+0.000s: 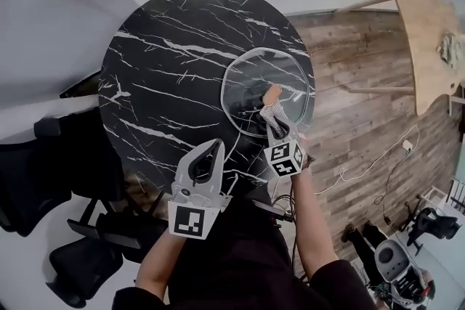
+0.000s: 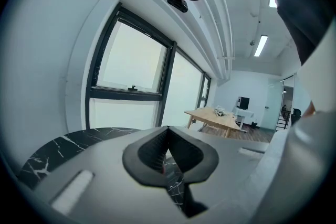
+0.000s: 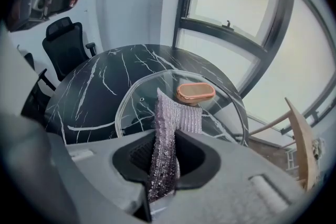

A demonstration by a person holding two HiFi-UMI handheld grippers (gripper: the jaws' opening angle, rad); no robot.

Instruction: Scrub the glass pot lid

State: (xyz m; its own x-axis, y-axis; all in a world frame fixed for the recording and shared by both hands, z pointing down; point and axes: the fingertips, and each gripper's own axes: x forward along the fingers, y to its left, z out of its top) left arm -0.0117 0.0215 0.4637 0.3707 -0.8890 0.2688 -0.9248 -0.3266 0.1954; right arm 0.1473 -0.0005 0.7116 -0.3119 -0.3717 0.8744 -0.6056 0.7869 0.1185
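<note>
- Silvery mesh scrub pad [image 3: 167, 128] is pinched upright between the jaws of the right gripper [image 3: 165, 150]. Its free end sticks out ahead of the tips and folds over toward the lid.
- The left gripper [image 2: 167, 132] hangs nearer the person, back from the table edge. Its jaws are together with nothing between them, and it is well apart from the lid.
- The glass pot lid [image 3: 140, 105] lies flat on the black marble table [image 3: 97, 78] on the person's right side, directly ahead of and below the right gripper.
- The pad's far end reaches just beside the copper-coloured knob [image 3: 195, 93] at the lid's middle. It seems to rest on the glass there, though I cannot be sure of contact.
- The step in hand looks like the scrubbing itself. I judge it goes best with the pad's broad face pressed flat to the glass, not its edge.
- Short strokes that circle round the knob and then work out to the metal rim should cover the whole pane.
- Nothing pins the lid, so a hard sideways push may slide it on the smooth marble. The empty left gripper could steady the rim or knob; otherwise pressure should go mostly downward.
- The grip on the pad looks firm, but the mesh is floppy and a snag at the knob's base could drag it out of the jaws.
- Beyond the table stand a black office chair [image 3: 63, 39], a big window [image 3: 231, 0] and, off to the right, a wooden table [image 1: 425, 25].
</note>
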